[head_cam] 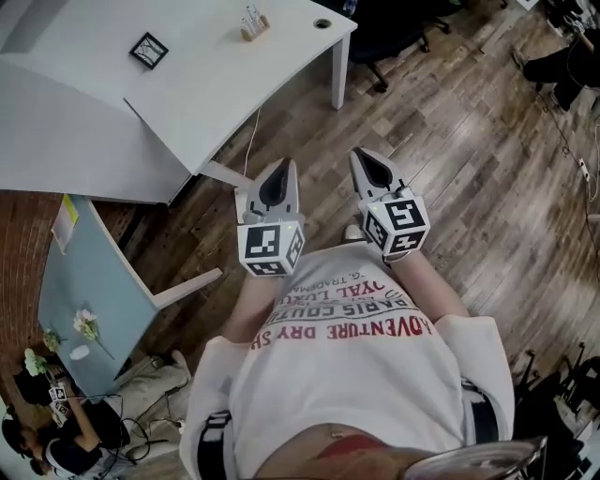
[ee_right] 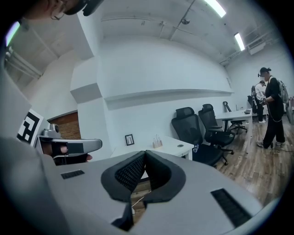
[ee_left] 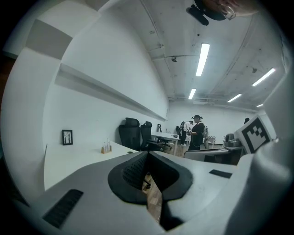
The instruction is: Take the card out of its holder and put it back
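The card holder (head_cam: 253,24), a small wooden block with pale cards standing in it, sits near the far edge of the white desk (head_cam: 216,84). It is also small and distant in the left gripper view (ee_left: 106,147) and the right gripper view (ee_right: 157,142). My left gripper (head_cam: 279,174) and right gripper (head_cam: 372,167) are side by side in front of my chest, over the wooden floor and well short of the desk. Each has its jaws together with nothing between them, as the left gripper view (ee_left: 147,154) and right gripper view (ee_right: 145,154) both show.
A small black picture frame (head_cam: 149,50) stands on the desk left of the holder. A desk leg (head_cam: 340,72) and a cable (head_cam: 251,141) hang toward the floor. Black office chairs (ee_right: 197,128) stand by the desk; people (ee_left: 197,132) stand far off. A pale blue panel (head_cam: 89,300) lies at left.
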Motion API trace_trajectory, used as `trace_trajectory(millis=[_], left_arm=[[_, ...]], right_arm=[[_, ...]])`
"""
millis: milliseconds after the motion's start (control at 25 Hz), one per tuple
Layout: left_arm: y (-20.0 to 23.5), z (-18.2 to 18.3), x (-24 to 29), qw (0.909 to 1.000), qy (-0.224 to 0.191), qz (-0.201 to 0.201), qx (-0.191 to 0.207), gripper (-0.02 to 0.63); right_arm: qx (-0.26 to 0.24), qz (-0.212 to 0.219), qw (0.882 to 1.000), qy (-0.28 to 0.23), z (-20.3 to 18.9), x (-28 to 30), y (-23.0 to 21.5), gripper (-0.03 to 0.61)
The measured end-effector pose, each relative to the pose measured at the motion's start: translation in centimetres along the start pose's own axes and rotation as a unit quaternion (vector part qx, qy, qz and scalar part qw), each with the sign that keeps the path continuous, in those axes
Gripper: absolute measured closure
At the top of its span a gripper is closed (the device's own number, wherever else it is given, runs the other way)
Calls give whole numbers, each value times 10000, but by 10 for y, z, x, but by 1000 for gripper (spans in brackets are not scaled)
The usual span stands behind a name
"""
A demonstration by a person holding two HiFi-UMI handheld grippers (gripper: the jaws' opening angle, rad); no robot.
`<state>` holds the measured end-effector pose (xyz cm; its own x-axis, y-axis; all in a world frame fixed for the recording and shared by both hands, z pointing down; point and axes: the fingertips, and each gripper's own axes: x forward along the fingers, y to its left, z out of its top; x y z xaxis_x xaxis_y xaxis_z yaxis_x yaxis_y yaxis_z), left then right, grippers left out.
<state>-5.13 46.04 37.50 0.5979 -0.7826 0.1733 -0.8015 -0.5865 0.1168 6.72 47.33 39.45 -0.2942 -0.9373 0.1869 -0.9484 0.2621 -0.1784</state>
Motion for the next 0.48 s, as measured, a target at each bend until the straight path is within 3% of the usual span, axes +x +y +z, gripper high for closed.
trace_trajectory(millis=[200,480], left_arm=[[-14,12,56,9999,-50,92,-19,589],[-17,7,111,9997,198,164,-49,589]], right_arm=[[-5,71,10000,65,12,14,-51,554],[311,34,9992,264,10,42,-106,554]])
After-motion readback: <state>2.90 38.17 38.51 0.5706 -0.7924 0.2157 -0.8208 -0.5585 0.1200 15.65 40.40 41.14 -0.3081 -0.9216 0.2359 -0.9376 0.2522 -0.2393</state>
